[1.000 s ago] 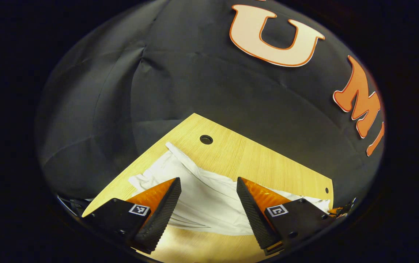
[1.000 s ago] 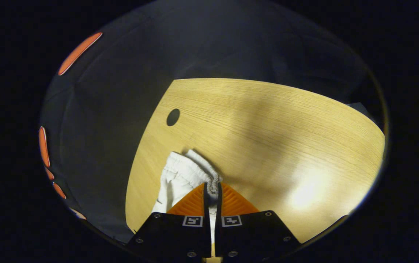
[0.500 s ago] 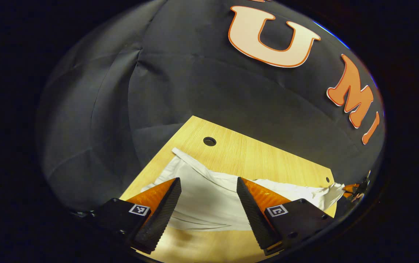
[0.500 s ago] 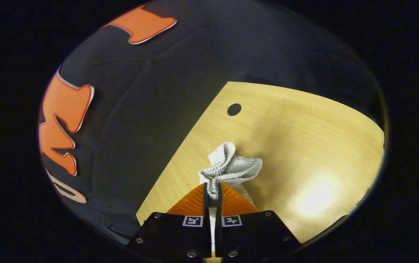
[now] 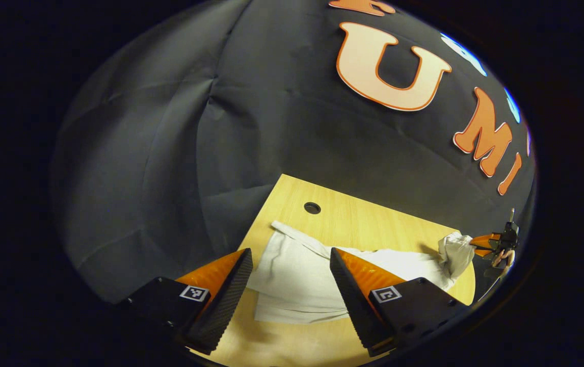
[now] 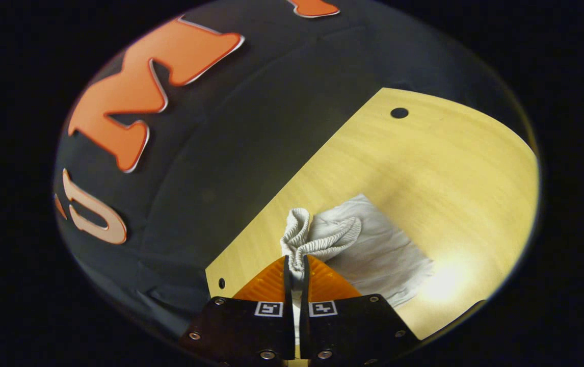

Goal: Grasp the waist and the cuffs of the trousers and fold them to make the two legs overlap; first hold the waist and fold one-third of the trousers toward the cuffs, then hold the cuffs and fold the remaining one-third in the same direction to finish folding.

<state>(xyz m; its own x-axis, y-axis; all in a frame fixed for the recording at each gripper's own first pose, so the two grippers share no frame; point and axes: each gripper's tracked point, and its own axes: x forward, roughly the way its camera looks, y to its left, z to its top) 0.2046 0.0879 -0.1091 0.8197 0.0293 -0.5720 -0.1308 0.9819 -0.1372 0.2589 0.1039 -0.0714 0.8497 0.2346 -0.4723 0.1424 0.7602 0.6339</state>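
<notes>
White trousers point(image 5: 297, 278) lie stretched across the wooden table point(image 5: 353, 224). My left gripper point(image 5: 291, 257) hangs open above their cuff end, nothing between its fingers. At the far right of the left gripper view, the right gripper point(image 5: 475, 242) lifts the bunched waist point(image 5: 452, 252) off the table. In the right gripper view, my right gripper point(image 6: 296, 261) is shut on the ribbed elastic waistband point(image 6: 317, 237), which puckers above the fingertips. The trouser cloth point(image 6: 378, 255) trails away to the right over the table point(image 6: 424, 168).
The table has a round cable hole point(image 5: 312, 208) near its back corner, seen too in the right gripper view as a cable hole point(image 6: 399, 112). A small hole point(image 6: 221, 283) sits near the table's corner. Black cloth walls close in behind the table.
My right gripper has swung round with the waistband, bringing the trouser cloth into its view. The left gripper has risen and pulled back, staying open; the trousers lie flatter and more stretched.
</notes>
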